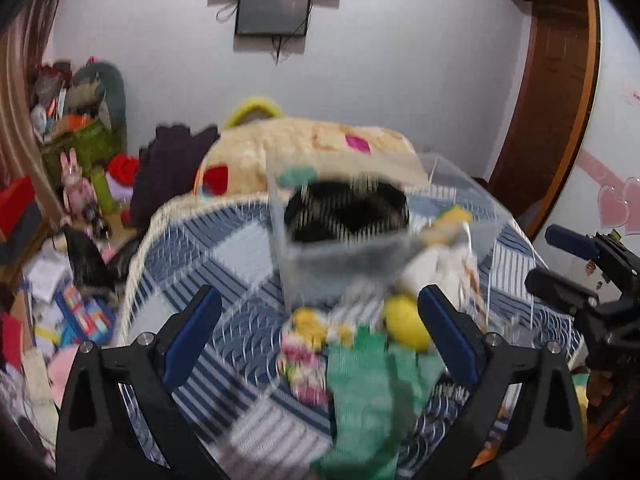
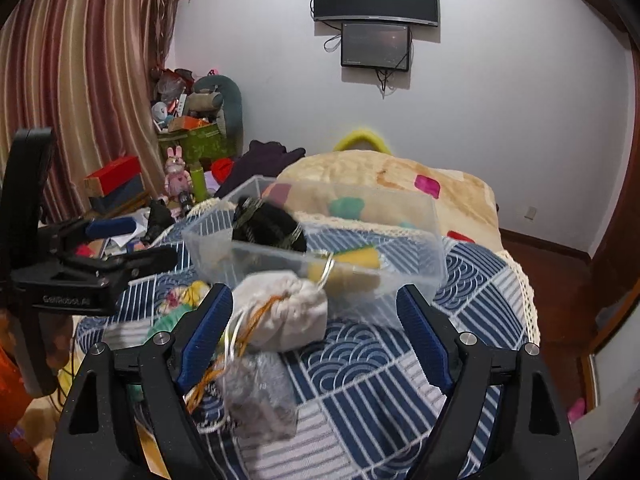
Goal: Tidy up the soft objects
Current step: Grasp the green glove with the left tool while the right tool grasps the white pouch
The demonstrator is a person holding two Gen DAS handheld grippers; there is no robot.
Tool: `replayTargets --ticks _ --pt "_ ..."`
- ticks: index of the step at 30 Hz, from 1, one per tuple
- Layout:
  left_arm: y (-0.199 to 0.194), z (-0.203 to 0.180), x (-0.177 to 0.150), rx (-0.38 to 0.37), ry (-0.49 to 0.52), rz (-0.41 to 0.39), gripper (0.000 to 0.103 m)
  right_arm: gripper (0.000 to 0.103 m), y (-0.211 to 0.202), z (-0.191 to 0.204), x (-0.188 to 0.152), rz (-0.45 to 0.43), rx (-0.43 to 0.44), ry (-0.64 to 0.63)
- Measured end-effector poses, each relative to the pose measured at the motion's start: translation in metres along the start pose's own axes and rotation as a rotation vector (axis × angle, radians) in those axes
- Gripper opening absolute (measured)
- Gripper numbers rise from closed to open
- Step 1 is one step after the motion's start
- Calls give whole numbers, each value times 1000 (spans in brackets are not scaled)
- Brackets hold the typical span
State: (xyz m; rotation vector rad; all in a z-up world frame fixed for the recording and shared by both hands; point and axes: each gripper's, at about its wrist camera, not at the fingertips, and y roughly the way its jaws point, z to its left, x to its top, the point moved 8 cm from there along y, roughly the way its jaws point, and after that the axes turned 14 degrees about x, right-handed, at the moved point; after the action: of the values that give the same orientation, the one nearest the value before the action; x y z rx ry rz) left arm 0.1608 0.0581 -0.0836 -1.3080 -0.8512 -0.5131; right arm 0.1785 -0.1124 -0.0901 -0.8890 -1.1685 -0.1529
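Grippers, left (image 1: 320, 320) and right (image 2: 316, 320), are hovering with jaws spread wide and gripping nothing, just before the clear rectangular plastic box (image 2: 416, 240), which is holding a black furry item (image 2: 272, 224) beside a white drawstring pouch (image 2: 288, 312).

The bed cover (image 2: 400, 380) carries a patchwork of navy, pale blue and white blocks with stripes and concentric wave arcs, edged in cream lace; the folded blanket (image 2: 400, 184) behind it is cream with magenta, teal and red patches. The clear plastic box (image 2: 420, 232) shows a black fuzzy item (image 2: 272, 224) and a yellow cloth (image 2: 352, 260); the drawstring pouch (image 2: 288, 312) is off-white with an orange cord, and the mesh bag (image 2: 256, 396) is translucent grey. Each tool (image 1: 320, 332) (image 2: 316, 340) is black with blue finger pads, the green cloth (image 1: 368, 392) is mint, the yellow item (image 1: 406, 320) is lemon, and the floral item (image 1: 300, 360) is white, pink and yellow.
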Motion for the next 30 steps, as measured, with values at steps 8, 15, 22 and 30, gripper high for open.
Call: replayTargets --ticks 8,15,22,30 --pt "-3 -11 -57 -11 54 57 100 82 0 0 -31 53 -10 44" --pt "9 -22 -71 -23 51 75 99 82 22 -6 -23 78 47 114" --pt "19 -21 -75 -68 29 90 66 82 45 5 -19 112 67 88" --pt "14 -20 -75 -125 18 81 34 82 57 1 -23 126 70 103"
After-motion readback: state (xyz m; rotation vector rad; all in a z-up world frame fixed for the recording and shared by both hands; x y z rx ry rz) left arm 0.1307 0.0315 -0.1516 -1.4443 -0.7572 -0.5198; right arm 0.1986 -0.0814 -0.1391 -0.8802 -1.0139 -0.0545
